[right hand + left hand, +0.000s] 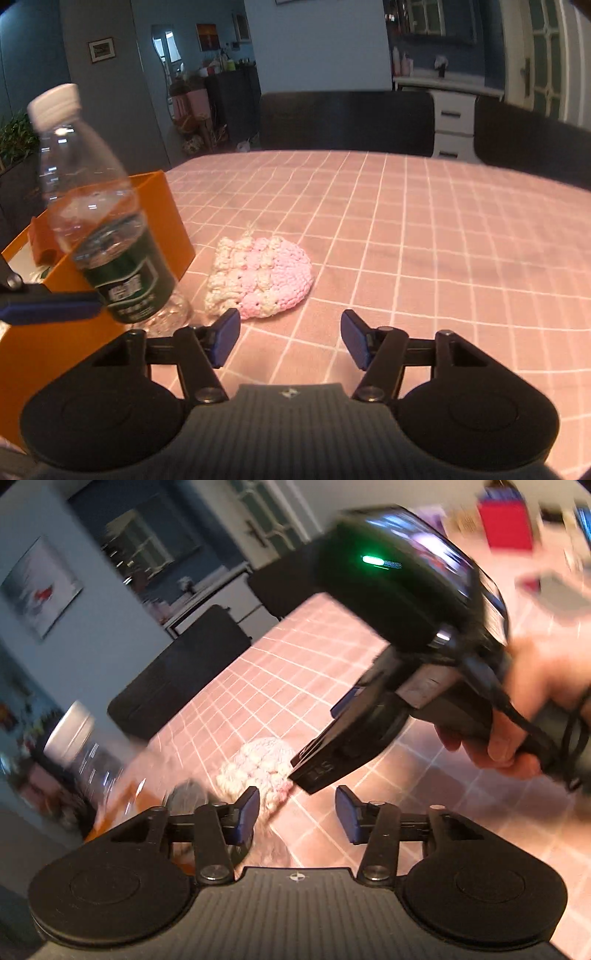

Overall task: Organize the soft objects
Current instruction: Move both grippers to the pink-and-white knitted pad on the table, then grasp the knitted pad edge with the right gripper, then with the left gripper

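Now both my grippers, left [295, 808] and right [290, 334], hang empty with jaws apart, angled down toward the hat [260, 278] lying on the cloth [424, 229] beside the box [162, 206].

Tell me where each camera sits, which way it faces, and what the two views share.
Left wrist: on the left gripper, angled down at the pink checked tablecloth; shows its own open jaws, plus the right gripper and the hand holding it.
Right wrist: on the right gripper, angled down across the table toward dark chairs; shows its own open jaws and a left gripper finger beside the bottle.
Shared: crocheted piece, bottle, tablecloth.
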Available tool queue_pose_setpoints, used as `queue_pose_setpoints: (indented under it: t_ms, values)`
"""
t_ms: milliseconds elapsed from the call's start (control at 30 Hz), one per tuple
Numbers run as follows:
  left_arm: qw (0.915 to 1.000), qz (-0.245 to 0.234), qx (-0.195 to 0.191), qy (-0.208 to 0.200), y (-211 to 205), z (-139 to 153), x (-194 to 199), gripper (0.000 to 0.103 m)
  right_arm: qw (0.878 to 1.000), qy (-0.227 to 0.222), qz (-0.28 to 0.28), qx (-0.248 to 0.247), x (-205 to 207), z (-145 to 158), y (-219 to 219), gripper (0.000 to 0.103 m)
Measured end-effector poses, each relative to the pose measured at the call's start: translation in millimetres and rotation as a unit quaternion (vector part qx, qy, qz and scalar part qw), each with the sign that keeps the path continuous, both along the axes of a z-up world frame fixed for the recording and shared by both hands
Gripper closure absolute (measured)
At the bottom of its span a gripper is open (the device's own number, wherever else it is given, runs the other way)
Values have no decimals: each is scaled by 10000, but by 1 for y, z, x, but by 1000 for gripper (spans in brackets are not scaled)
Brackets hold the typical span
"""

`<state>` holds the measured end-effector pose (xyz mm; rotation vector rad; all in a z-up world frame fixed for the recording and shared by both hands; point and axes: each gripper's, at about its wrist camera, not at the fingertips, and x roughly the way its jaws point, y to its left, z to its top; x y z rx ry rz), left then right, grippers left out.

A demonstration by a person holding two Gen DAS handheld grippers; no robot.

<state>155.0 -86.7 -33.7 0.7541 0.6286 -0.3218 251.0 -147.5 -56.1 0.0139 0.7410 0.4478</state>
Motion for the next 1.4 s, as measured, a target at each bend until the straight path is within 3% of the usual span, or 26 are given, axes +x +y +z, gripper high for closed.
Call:
queue_pose_setpoints:
  t_ms: [167,300,400,567,767,833,933,967,1167,1400]
  values:
    - [9925,-351,1163,-148,-29,-32,22,47,9995,159,127,243,17,-2,-11,43]
    - [9852,-227,1690,-147,-38,-58,45,47,9983,179,417,368,33,-1,-8,43]
    - [9874,64,1579,-112,-38,-63,60,47,9970,282,567,441,49,-4,-5,44]
    - [9896,565,1283,324,-36,-64,81,46,9948,495,732,497,72,-16,4,46]
    - [9882,730,1285,410,-29,-63,89,46,9922,783,710,664,86,-30,4,68]
    - [9881,727,1272,467,-27,-63,91,46,9918,860,637,699,87,-34,3,86]
    - [9881,704,1266,513,-26,-63,93,50,9908,931,532,828,87,-38,-2,94]
    - [9877,718,1281,546,-24,-64,95,55,9904,947,505,871,86,-39,-4,103]
    - [9885,710,1227,536,-25,-65,101,58,9911,967,353,845,77,-37,-15,103]
    - [9874,608,1401,406,-26,-69,101,52,9870,1064,-13,1206,66,-37,-36,103]
